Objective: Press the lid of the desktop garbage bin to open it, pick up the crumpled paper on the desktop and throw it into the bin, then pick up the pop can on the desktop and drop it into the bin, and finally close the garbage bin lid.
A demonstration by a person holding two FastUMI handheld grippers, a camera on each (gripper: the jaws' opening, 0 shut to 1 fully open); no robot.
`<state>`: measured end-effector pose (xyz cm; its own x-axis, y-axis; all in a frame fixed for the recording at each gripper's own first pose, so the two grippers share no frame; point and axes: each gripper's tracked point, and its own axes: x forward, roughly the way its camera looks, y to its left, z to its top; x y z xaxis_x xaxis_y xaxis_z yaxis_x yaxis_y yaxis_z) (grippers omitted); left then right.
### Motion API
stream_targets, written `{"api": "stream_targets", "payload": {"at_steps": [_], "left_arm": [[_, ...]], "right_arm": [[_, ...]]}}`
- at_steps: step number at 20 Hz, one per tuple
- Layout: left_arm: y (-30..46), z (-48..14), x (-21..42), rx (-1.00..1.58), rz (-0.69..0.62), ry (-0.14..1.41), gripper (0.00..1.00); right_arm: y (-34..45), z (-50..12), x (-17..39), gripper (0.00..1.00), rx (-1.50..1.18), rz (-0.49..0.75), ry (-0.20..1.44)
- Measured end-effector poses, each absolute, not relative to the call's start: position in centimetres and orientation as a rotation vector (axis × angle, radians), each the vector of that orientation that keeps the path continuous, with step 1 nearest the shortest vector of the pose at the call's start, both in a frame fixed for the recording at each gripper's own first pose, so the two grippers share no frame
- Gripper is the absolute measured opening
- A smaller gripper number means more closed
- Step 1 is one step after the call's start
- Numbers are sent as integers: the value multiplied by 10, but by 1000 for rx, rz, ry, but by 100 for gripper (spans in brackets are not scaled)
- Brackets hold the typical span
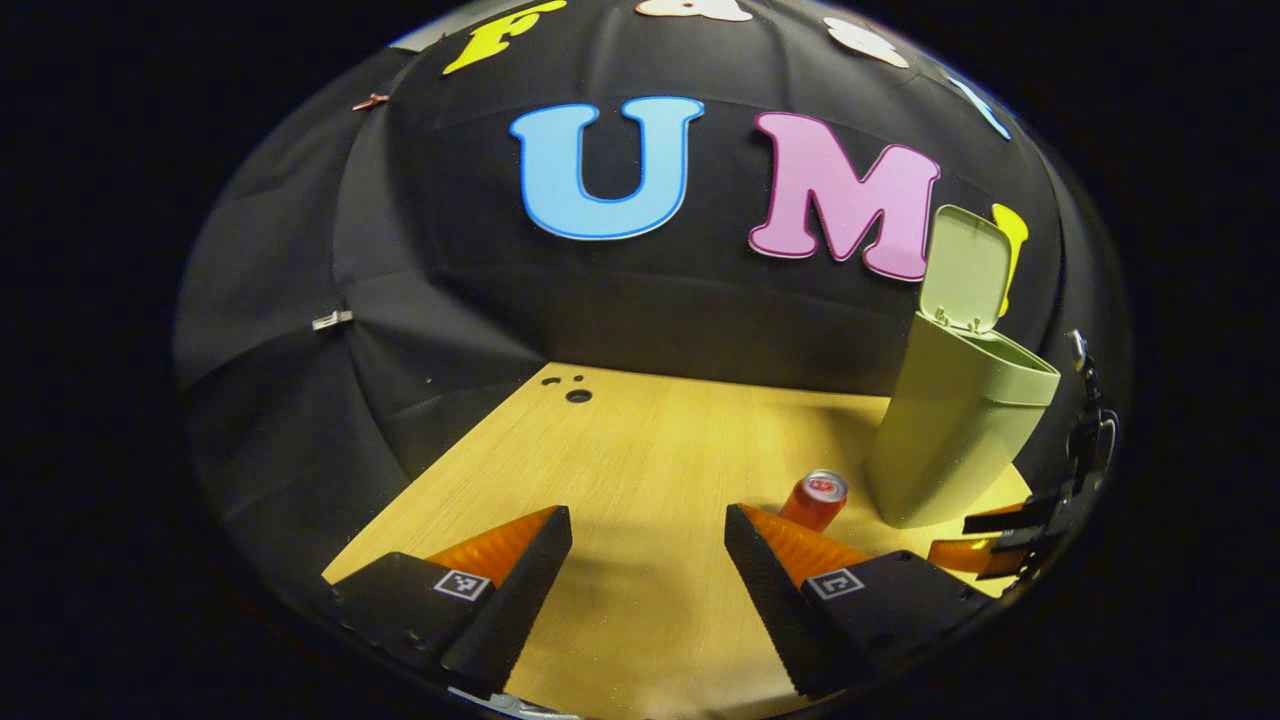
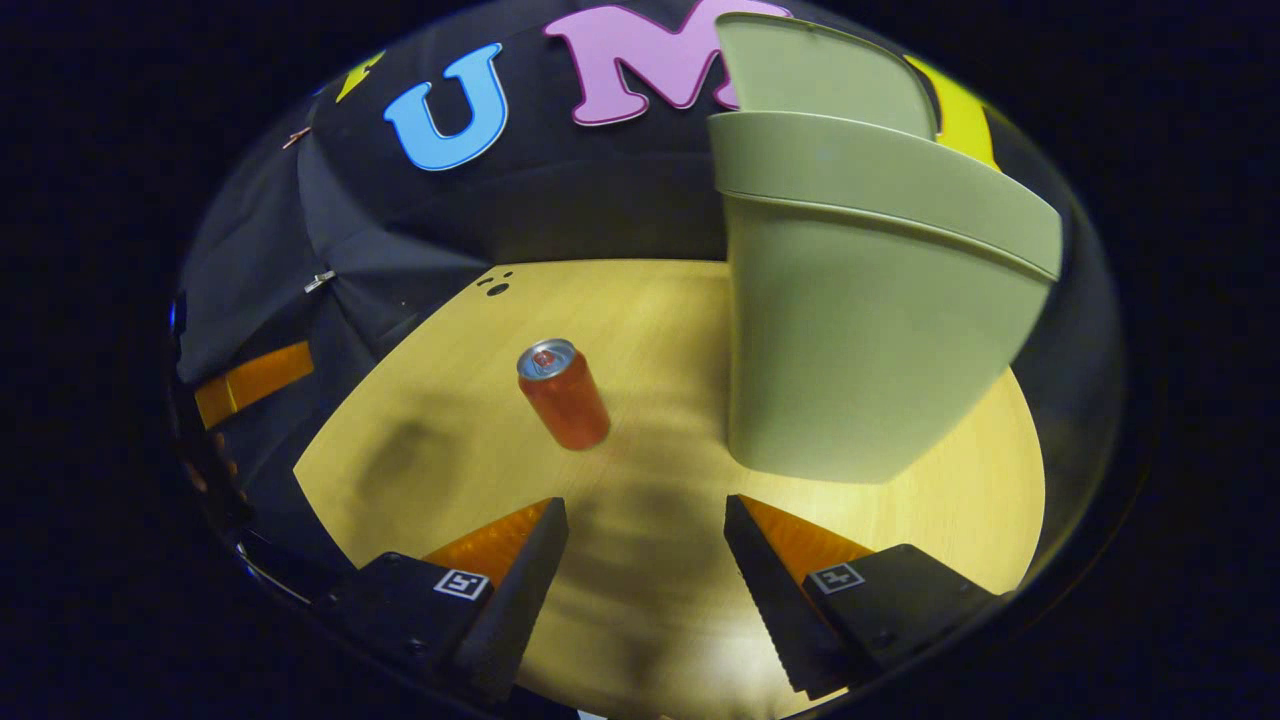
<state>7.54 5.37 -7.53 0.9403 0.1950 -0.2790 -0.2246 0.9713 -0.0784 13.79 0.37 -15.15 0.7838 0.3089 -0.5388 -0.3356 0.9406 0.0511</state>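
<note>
Okay, both my grippers are hovering low over the wooden tabletop point(image 1: 640, 470) with nothing held. My left gripper point(image 1: 648, 540) has its fingers point(image 1: 520, 585) spread wide apart, bare tabletop between them. My right gripper point(image 2: 645, 535) is the same, fingers point(image 2: 775, 590) wide apart and empty, bare wood in the gap. The bin point(image 2: 860, 330) stands upright on the tabletop with its lid point(image 1: 965, 270) flipped up and standing open at the back; in the right gripper view it is big and close, just ahead and to the right of the right gripper's fingers. In the left gripper view the bin point(image 1: 950, 430) sits farther off to the right, near the black cloth wall point(image 1: 450, 300). The red can point(image 2: 563, 395) stands upright on the tabletop, silver top up, left of the bin and a little apart from it, ahead and slightly left of the right gripper's gap. In the left gripper view the can point(image 1: 815, 498) peeks out just behind the left gripper's right-hand finger, close beside the bin's base. At the far right edge of that view I see the other gripper near the bin, too distorted to say more. A few small dark holes point(image 1: 575, 390) sit at the far end of the tabletop by the wall. I cannot tell what is inside the bin.
</note>
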Motion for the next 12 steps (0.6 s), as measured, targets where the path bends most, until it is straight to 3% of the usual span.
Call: {"api": "stream_targets", "payload": {"at_steps": [12], "left_arm": [[121,-114,18,-192,378,338,99]], "right_arm": [[99,-162,196,99,-209,463,538]]}}
